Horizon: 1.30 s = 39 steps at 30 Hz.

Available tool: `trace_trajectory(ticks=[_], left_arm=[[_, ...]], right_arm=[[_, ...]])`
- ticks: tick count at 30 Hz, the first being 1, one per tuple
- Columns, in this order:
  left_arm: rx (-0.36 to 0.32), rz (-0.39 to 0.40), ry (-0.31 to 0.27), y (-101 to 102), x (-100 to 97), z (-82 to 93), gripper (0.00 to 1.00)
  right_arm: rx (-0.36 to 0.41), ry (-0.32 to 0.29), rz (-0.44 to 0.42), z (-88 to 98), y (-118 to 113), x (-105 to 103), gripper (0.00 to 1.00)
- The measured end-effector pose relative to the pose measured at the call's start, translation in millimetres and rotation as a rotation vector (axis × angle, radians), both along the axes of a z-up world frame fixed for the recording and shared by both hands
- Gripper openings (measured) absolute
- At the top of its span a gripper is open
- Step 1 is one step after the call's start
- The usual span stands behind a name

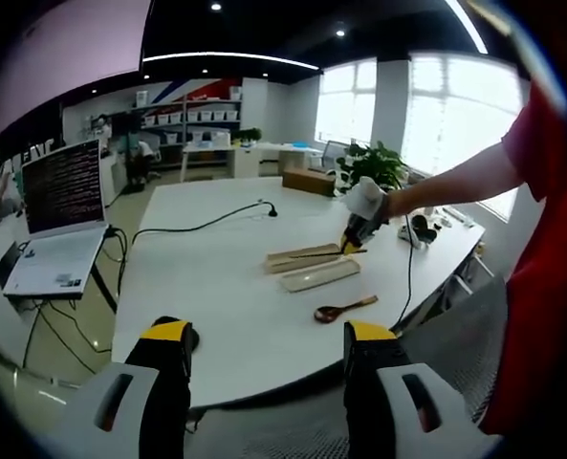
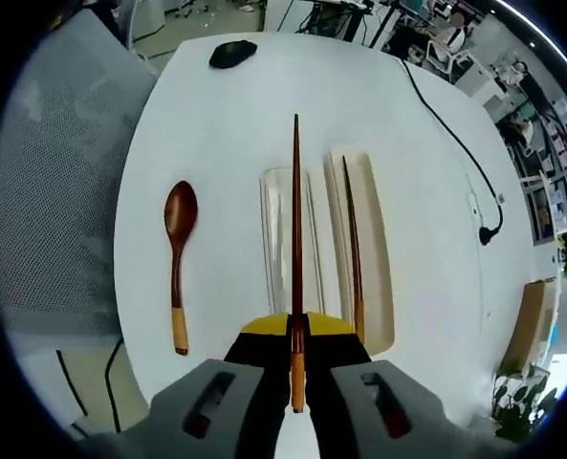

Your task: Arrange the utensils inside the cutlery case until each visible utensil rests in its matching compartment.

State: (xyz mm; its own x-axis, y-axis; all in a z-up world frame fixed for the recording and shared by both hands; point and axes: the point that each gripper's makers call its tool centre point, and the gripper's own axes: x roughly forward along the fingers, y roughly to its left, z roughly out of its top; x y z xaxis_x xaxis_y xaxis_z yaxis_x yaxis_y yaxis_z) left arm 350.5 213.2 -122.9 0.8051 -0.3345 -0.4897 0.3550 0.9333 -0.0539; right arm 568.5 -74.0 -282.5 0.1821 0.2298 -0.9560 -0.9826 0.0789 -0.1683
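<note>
**Chopstick gripped above the case**

The right gripper is clenching one chopstick over the case, where the second chopstick is lying. The spoon is resting on the table beside the lid. The left gripper is hanging released.

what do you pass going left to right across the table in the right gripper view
Wooden spoon → clear lid → chopstick held by the right claw → second chopstick lying in the cutlery case → black cable.
</note>
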Motion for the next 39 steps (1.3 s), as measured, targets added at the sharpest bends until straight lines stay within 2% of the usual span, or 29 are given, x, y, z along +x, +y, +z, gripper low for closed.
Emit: trace_trajectory(ticks=[13,30,39], left_arm=[[-0.005,0.016,0.017,5,2.7,-4.7,0.66],[-0.009,0.037,0.044,7,1.4,-12.8,0.66],[-0.008,0.038,0.054,8,6.8,-13.8,0.66]], right_arm=[[0.006,0.02,-0.049,-1.1,1,31,0.0],[-0.008,0.009,-0.031,-9.8,8,62,0.0],[-0.001,0.029,-0.058,-23.1,13,72,0.0]])
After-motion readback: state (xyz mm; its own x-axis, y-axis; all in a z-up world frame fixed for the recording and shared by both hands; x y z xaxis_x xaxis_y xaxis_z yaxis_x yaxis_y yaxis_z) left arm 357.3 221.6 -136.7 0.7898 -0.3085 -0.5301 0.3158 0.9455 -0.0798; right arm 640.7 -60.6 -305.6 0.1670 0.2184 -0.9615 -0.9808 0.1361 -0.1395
